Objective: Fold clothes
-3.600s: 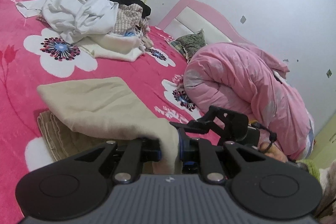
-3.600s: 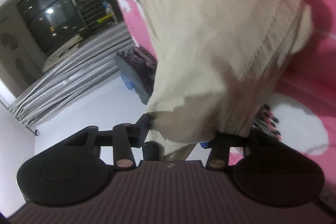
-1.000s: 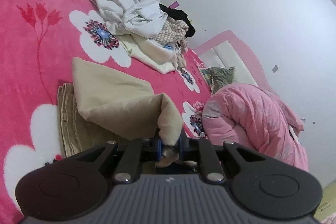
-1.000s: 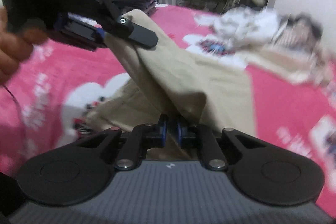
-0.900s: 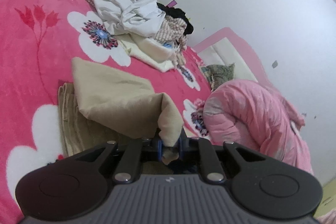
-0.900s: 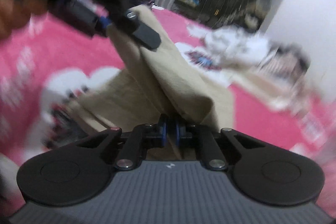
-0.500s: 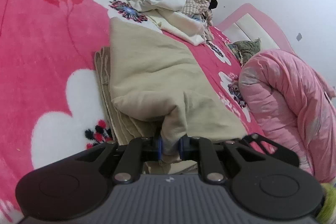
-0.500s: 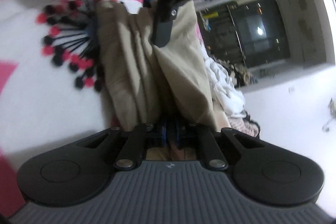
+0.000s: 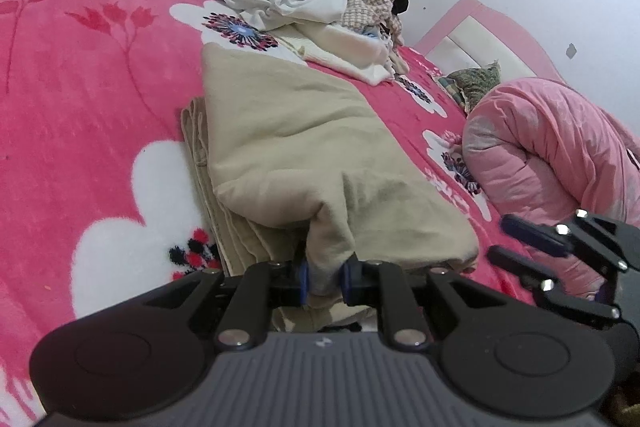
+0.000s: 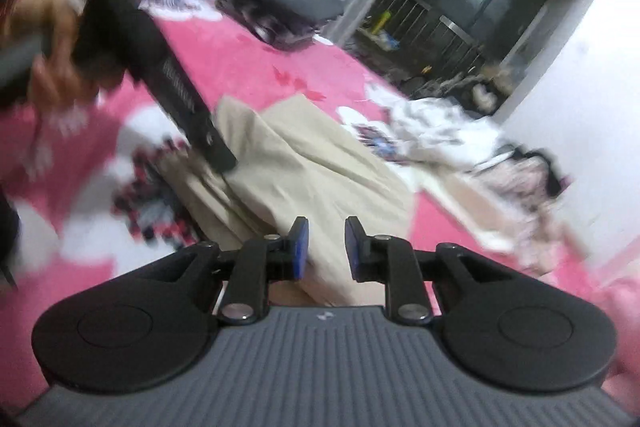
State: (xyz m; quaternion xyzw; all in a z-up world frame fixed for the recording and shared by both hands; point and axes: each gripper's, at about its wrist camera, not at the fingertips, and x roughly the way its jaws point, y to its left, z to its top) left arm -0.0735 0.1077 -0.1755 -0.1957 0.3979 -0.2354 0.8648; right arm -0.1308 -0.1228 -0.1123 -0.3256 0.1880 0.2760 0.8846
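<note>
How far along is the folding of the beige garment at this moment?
Done: the beige garment lies doubled over on the pink blanket, top layer over bottom. In hand: the left hand-held gripper grips its near fold; the right hand-held gripper is open and empty. Left: releasing that fold, and the unfolded clothes pile behind.

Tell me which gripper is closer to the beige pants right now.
Left. The left gripper is clamped on the beige pants; the right gripper is open, just off them.
</note>
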